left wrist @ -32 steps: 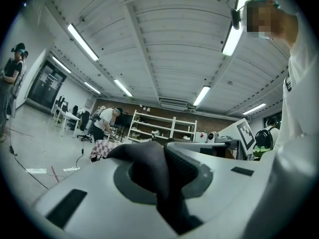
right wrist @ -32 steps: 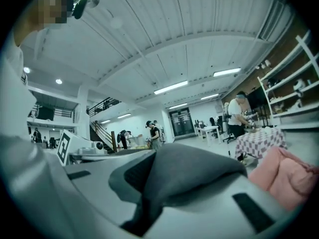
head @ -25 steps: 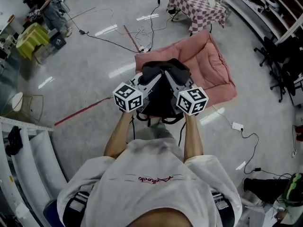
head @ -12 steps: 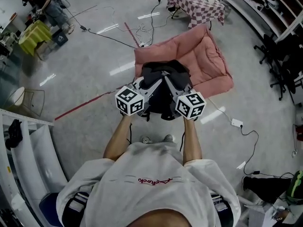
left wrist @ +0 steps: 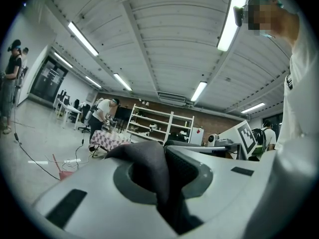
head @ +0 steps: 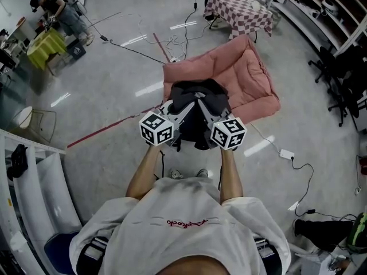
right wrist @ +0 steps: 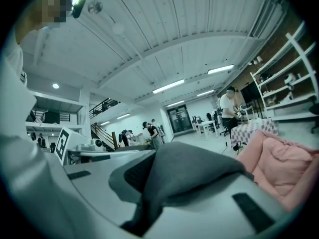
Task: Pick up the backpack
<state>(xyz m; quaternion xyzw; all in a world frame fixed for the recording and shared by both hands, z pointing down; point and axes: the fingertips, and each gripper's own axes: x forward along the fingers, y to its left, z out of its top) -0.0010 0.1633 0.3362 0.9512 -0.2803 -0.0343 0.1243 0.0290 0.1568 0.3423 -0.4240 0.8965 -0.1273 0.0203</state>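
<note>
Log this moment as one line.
left gripper: shut on backpack | right gripper: shut on backpack | backpack: hangs between both grippers

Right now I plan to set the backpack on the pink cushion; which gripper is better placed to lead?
Right, probably. The left gripper and right gripper are both shut on the backpack, but the pink cushion lies ahead toward the right gripper's side, close beside it in the right gripper view.
</note>
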